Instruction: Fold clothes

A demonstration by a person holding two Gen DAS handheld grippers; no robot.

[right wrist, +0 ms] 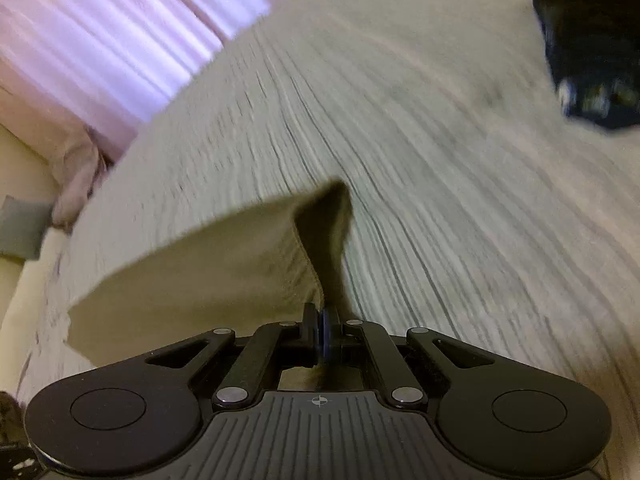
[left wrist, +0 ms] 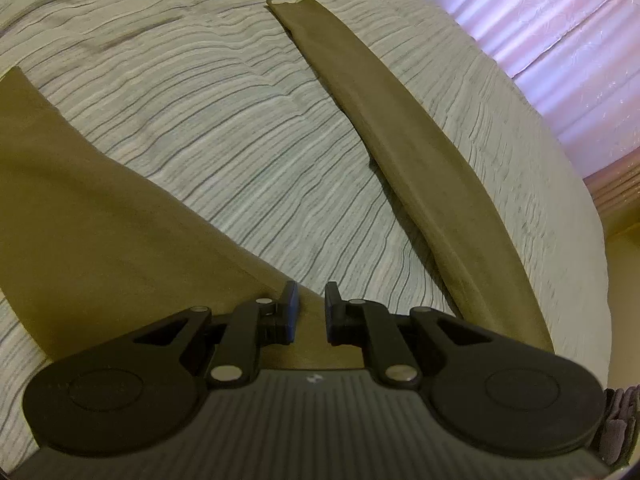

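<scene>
Olive-green trousers lie on a bed with a striped pale-green cover (left wrist: 224, 128). In the left wrist view one trouser leg (left wrist: 416, 160) stretches away to the upper middle, and the other leg (left wrist: 80, 216) spreads to the left. My left gripper (left wrist: 311, 300) hovers open just above the crotch where the legs meet, with nothing between its fingers. In the right wrist view my right gripper (right wrist: 319, 326) is shut on the hem edge of a trouser leg (right wrist: 200, 264), and the cloth is lifted off the cover (right wrist: 440, 200) in a raised fold.
Pink curtains (left wrist: 560, 40) hang beyond the bed's far edge. A dark object (right wrist: 592, 48) lies on the bed at the upper right of the right wrist view. A grey cloth (left wrist: 620, 420) shows at the lower right edge of the left wrist view.
</scene>
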